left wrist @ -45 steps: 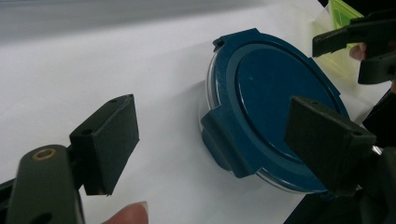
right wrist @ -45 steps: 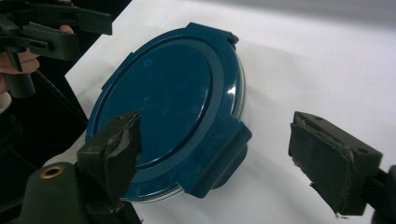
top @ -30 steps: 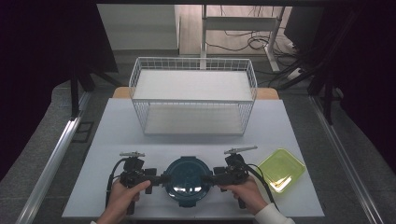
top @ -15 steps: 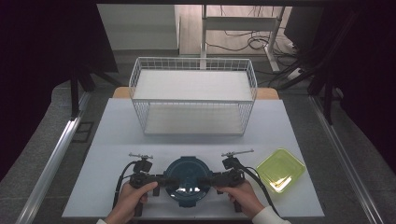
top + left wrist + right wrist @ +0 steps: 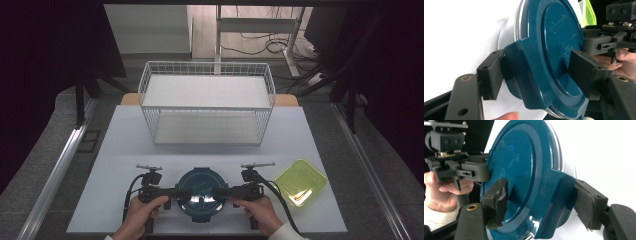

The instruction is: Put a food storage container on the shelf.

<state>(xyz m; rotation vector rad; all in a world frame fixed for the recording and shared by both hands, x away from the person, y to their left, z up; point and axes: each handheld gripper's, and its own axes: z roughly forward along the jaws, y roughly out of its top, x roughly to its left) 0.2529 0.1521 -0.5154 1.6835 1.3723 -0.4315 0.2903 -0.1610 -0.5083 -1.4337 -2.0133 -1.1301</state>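
A round container with a dark teal lid (image 5: 201, 194) sits at the table's front edge, between my two grippers. My left gripper (image 5: 175, 192) comes in from its left and my right gripper (image 5: 225, 191) from its right. In the left gripper view the jaws (image 5: 537, 75) have just been closing, and their pads press on the lid's side tab (image 5: 524, 75) and top. In the right gripper view the jaws (image 5: 541, 202) have also been closing. One pad lies on the lid (image 5: 524, 165), the other against the opposite tab (image 5: 561, 195).
A white wire basket (image 5: 207, 107) stands across the middle of the table, behind the container. A shallow yellow-green square dish (image 5: 300, 181) lies to the right of my right hand. The white tabletop (image 5: 125, 145) spreads between basket and container.
Both pairs of jaws have narrowed onto the lid's side tabs. The hands have dropped slightly toward the front edge and otherwise stayed in place; the container has not moved.
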